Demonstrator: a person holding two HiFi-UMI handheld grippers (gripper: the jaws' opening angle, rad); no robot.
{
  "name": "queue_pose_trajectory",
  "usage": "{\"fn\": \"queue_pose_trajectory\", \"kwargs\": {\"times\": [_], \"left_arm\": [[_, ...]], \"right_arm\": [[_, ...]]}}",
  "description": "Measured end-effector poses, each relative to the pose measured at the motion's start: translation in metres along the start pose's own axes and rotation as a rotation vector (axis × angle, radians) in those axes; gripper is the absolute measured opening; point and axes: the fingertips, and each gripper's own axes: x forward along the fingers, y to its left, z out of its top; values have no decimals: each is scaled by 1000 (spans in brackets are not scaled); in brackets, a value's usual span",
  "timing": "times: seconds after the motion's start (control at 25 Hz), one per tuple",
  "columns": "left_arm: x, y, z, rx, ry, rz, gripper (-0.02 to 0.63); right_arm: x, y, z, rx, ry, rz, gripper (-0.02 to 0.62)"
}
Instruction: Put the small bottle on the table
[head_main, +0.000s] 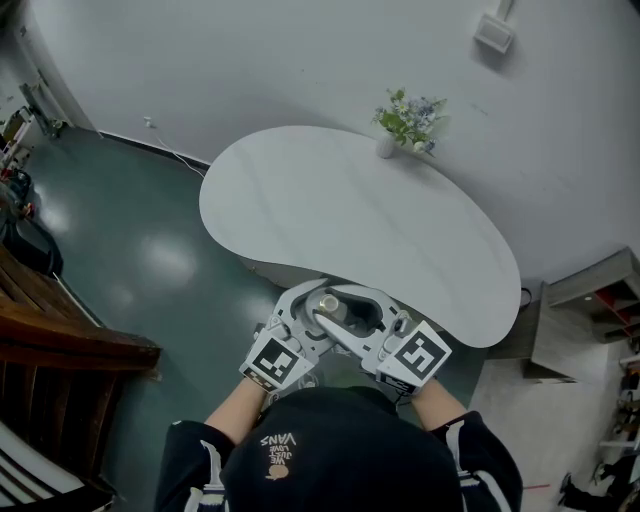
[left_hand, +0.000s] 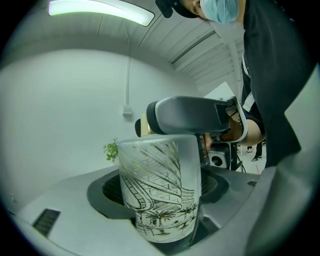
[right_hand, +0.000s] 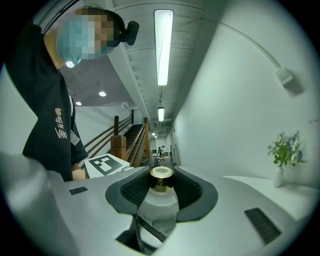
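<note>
**A:** Progress, seen from the head view?

**B:** Nothing is set down yet. The small bottle (head_main: 328, 303) is up between my left gripper (head_main: 303, 312) and right gripper (head_main: 352, 318), at the near edge of the table (head_main: 350, 215).

**A:** Left gripper view?

**B:** My jaws are clamped on its frosted body (left_hand: 160, 195).

**A:** Right gripper view?

**B:** Jaws closed at its shoulder (right_hand: 159, 202). Carrying it over and placing it are left, I judge.

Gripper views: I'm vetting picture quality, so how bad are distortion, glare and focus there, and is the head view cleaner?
Left gripper view: strong fisheye, dark round border, small bottle looms large yet its drawing is sharp, ceiling lamp blown out. Right gripper view: same fisheye, lamp strip glares. Head view: even light, soft sheen on the floor, table sharp.
</note>
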Motion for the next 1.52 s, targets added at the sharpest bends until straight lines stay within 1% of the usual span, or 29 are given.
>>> {"fn": "queue_pose_trajectory", "kwargs": {"times": [0.12,0.24,0.36,0.6,0.72,0.84,0.96,1.08,1.24,1.52], "left_arm": [[11,22,-3,-9,-1,29,377],[24,43,-4,-21,0,58,377],[38,64,-5,-35,-10,86,377],[73,101,-10,-52,-23,141,377],[87,115,-13,-58,-24,172,377],[98,129,-16,-56,-23,201,377],[109,146,-19,-64,-21,217,377],[115,162,-27,-71,-10,214,377],[120,186,-37,-83,-6,191,377],[126,238,-54,-75,11,88,377]], "right_arm": [[10,-23,-5,18,36,22,156],[20,-44,-3,18,44,55,156],[27,-66,-7,28,85,93,156],[38,-113,-8,10,131,137,156],[42,-133,-9,-4,104,167,156],[46,-149,-12,7,148,174,156],[55,-165,-12,9,138,203,156],[66,-181,-16,14,120,205,156],[85,-200,-25,33,148,183,156],[132,-239,-33,48,169,81,156]]}}
